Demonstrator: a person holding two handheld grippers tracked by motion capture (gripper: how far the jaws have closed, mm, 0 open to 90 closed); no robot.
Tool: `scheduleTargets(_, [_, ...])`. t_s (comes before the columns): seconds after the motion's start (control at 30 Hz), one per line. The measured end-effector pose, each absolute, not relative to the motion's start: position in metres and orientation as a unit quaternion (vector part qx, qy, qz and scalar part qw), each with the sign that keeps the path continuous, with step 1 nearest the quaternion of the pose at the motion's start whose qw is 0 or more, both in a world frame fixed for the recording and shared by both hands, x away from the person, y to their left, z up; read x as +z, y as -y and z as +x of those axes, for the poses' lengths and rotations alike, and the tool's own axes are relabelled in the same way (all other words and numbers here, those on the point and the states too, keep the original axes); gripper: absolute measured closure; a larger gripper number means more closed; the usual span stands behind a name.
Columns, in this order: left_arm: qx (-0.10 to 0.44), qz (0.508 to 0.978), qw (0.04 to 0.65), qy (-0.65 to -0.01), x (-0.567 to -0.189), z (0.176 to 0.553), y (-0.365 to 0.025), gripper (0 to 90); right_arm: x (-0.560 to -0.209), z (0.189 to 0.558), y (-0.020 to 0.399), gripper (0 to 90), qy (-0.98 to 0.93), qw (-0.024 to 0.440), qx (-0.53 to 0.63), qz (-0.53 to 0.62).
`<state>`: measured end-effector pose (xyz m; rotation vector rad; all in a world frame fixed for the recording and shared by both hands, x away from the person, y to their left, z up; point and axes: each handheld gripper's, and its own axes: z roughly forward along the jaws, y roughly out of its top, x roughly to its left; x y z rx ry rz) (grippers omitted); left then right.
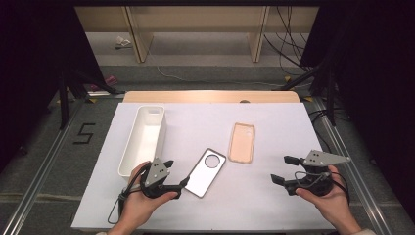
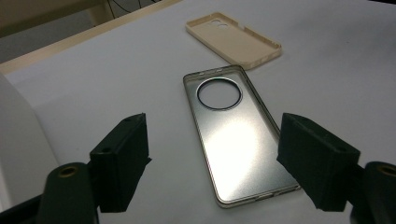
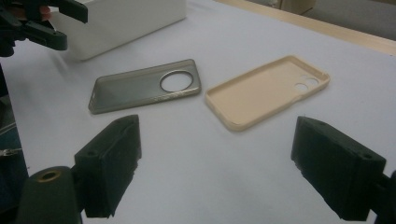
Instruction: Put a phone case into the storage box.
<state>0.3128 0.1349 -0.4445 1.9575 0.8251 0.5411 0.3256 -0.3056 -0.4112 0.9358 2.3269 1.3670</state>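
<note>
- Far left on the white table cover (image 1: 274, 205): long white rectangular plastic bin (image 1: 143, 139), open top, lying lengthwise away from the person.
- Left hand (image 1: 139, 203) comes in from the bottom edge, wrapped around the body of the left gripper (image 1: 177, 172); it sits just beside the bin's near end. Grey three-cornered plate on top, cable looping back toward the wrist.
- Left gripper points to the right and slightly away, low over the cover. Jaws spread apart, nothing between the pads; in the left gripper view the black pads (image 2: 122, 158) frame the near end of the case without touching it.
- Translucent grey phone case with a large round camera cut-out (image 1: 205, 172) lies flat, inside up, angled, its near corner just beside the left gripper's tips.
- Peach-coloured soft phone case (image 1: 242, 142) lies flat, inside up, a little farther back and to the right, near the grey case but apart from it.
- Right hand (image 1: 325, 198) enters from the lower right, palm cupping the right gripper (image 1: 285, 169) from below.
- Right gripper points left toward the cases, well apart from both. Jaws wide, empty; its pads (image 3: 109, 163) hang above bare cover.
</note>
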Motion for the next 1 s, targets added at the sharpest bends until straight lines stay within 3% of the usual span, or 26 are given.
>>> scheduleTargets(0.1, [0.223, 0.793, 0.455, -0.339, -0.444, 0.313, -0.134, 29.5, -0.411, 0.325, 0.305, 17.0, -0.805, 0.143, 0.475, 0.325])
scheduleTargets(0.2, [0.229, 0.797, 0.438, -0.348, -0.446, 0.315, -0.131, 40.4, -0.411, 0.326, 0.305, 17.0, -0.805, 0.144, 0.475, 0.325])
scheduleTargets(0.37, [0.210, 0.811, 0.392, -0.380, -0.453, 0.321, -0.124, 77.0, -0.411, 0.326, 0.304, 17.2, -0.805, 0.144, 0.474, 0.327])
scheduleTargets(0.47, [0.205, 0.816, 0.373, -0.391, -0.458, 0.322, -0.121, 88.7, -0.411, 0.326, 0.304, 17.2, -0.804, 0.145, 0.477, 0.326])
scheduleTargets(1.0, [0.209, 0.823, 0.322, -0.418, -0.467, 0.331, -0.117, 89.9, -0.409, 0.325, 0.304, 17.0, -0.797, 0.148, 0.486, 0.326])
